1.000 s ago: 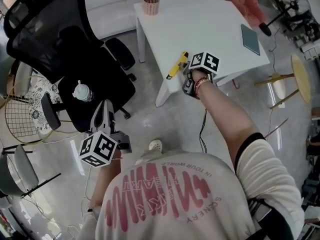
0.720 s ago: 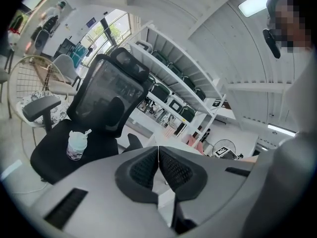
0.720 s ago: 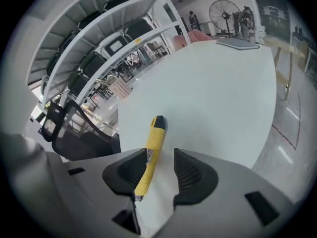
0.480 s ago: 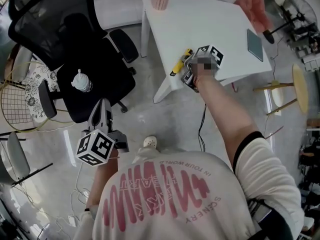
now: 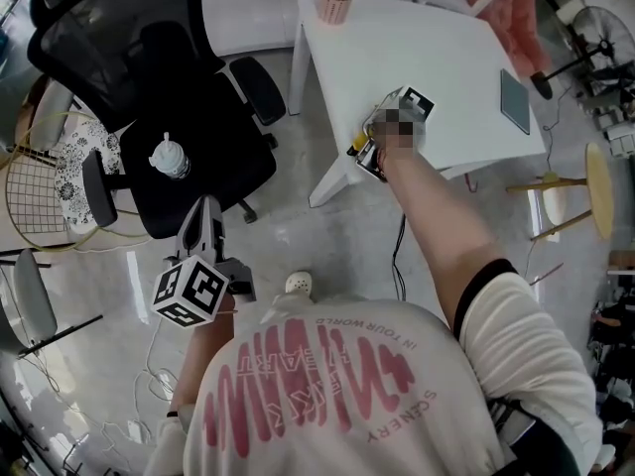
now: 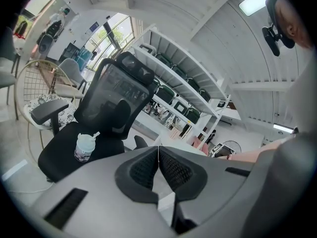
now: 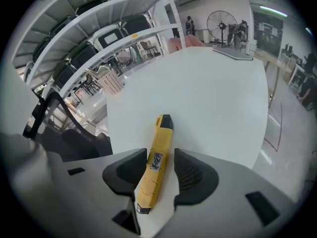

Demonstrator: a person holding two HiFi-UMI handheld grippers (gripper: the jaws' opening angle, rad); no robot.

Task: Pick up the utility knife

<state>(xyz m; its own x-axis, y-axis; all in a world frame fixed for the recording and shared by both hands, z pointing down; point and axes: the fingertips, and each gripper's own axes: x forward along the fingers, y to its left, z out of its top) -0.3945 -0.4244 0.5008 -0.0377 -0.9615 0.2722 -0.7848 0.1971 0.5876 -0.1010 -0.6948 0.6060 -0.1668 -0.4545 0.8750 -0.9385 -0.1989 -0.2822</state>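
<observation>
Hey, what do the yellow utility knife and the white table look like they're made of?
Utility knife: probably molded plastic, going by the matte yellow body with seam lines and a black tip. No metal blade shows. Table: smooth white top with a soft sheen, likely laminate or painted board, though I can't tell which.

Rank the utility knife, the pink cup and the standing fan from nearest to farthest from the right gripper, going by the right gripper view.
1. The utility knife, lying on the table between the closing jaws of the right gripper, not yet clamped.
2. The pink cup, at the table's far left corner.
3. The standing fan, beyond the table's far edge, to the right.
</observation>
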